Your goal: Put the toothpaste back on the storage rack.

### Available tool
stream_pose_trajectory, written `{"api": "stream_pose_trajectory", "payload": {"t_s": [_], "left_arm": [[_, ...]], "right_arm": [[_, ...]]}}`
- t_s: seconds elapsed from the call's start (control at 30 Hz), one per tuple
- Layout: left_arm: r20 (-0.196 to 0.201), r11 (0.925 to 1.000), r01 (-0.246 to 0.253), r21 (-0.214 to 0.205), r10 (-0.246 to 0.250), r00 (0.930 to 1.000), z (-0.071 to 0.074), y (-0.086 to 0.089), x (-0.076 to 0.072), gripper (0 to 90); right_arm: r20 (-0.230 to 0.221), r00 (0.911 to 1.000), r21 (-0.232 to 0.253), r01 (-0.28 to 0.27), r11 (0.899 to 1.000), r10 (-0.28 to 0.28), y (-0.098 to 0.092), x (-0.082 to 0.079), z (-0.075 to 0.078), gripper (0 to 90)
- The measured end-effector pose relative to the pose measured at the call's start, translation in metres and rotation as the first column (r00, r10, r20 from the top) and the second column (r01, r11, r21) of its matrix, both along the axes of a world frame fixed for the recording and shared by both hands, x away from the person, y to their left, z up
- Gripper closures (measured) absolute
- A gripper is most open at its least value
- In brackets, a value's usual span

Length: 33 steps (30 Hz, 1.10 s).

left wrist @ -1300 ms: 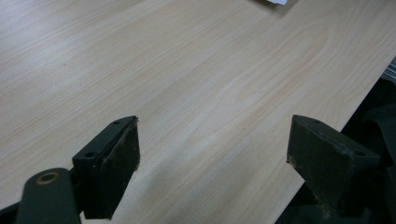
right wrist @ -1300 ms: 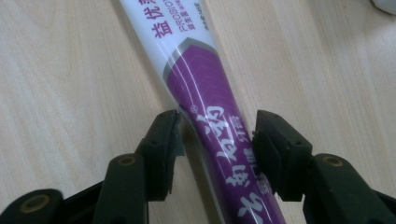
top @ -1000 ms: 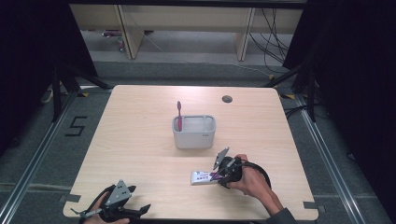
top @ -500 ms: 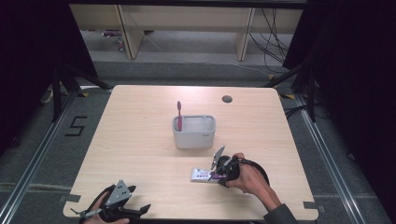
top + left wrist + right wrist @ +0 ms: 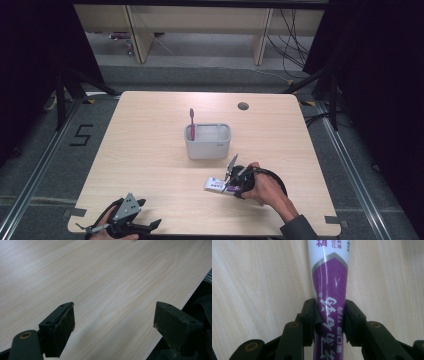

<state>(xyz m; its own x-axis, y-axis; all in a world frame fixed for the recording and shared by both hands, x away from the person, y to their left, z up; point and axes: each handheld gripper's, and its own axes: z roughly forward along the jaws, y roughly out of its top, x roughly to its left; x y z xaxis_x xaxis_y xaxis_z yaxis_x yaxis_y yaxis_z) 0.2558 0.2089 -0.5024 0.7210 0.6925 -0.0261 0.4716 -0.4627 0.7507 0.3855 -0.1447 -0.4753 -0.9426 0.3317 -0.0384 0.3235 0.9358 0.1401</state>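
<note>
Grey holder (image 5: 208, 142) has one pink toothbrush (image 5: 191, 123) upright; right gripper (image 5: 329, 315), jaws just closing, clamps purple-white toothpaste tube (image 5: 329, 282) flat on table (image 5: 150, 150), Chinese print; left gripper (image 5: 112, 322) open.

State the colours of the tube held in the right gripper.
The tube is purple and white with a silver band, clearest in the right gripper view.
</note>
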Motion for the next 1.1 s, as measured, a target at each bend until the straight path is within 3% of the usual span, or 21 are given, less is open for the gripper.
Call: {"api": "stream_pose_trajectory", "payload": {"t_s": [0.03,0.13,0.23,0.27,0.67,0.73,0.77,0.8,0.9,1.1], "left_arm": [[0.002,1.0000,-0.003,-0.001,0.003,1.0000,0.0000,0.0000,0.0001,16.6],[-0.001,1.0000,0.004,-0.007,-0.004,1.0000,-0.0005,0.0000,0.0004,16.6],[0.003,0.9999,0.007,0.014,-0.007,1.0000,-0.0003,0.0003,0.0005,16.6],[0.002,1.0000,0.002,-0.002,-0.002,1.0000,-0.0005,-0.0005,0.0000,16.6],[-0.001,1.0000,0.006,-0.003,-0.006,1.0000,0.0002,-0.0003,-0.0001,16.6],[-0.001,0.9999,0.010,-0.008,-0.010,0.9999,0.0001,-0.0003,0.0002,16.6],[-0.001,0.9999,0.010,-0.008,-0.010,1.0000,0.0000,-0.0002,0.0002,16.6],[-0.001,0.9999,0.010,-0.008,-0.010,1.0000,0.0000,-0.0002,0.0002,16.6],[-0.005,0.9999,0.011,-0.003,-0.011,0.9999,0.0003,-0.0001,0.0002,16.6],[-0.001,0.9999,0.009,-0.009,-0.009,1.0000,0.0000,-0.0001,0.0002,16.6]], "right_arm": [[-0.002,0.9999,0.007,-0.014,1.000,0.014,-0.0002,0.0021,-0.0003,65.9],[-0.019,0.9997,0.011,0.017,1.000,-0.017,-0.0009,0.0022,-0.0005,66.2],[-0.020,0.9998,0.010,-0.001,1.000,0.001,-0.0011,0.0043,-0.0004,66.7],[-0.026,0.9997,0.007,0.004,1.000,-0.004,-0.0007,0.0042,-0.0002,66.9],[-0.038,0.9992,-0.031,-0.017,0.999,0.016,0.0048,0.0071,-0.0001,68.9],[-0.043,0.9991,-0.047,0.002,0.999,-0.004,0.0065,0.0056,0.0014,69.3],[-0.036,0.9989,-0.027,-0.031,0.999,0.030,0.0044,0.0087,-0.0004,69.9],[-0.036,0.9989,-0.027,-0.031,0.999,0.030,0.0044,0.0087,-0.0004,69.9],[-0.037,0.9993,-0.049,0.004,0.999,-0.006,0.0069,0.0050,0.0019,70.9],[-0.030,0.9995,-0.046,0.007,0.999,-0.009,0.0069,0.0034,0.0021,72.1]]}}
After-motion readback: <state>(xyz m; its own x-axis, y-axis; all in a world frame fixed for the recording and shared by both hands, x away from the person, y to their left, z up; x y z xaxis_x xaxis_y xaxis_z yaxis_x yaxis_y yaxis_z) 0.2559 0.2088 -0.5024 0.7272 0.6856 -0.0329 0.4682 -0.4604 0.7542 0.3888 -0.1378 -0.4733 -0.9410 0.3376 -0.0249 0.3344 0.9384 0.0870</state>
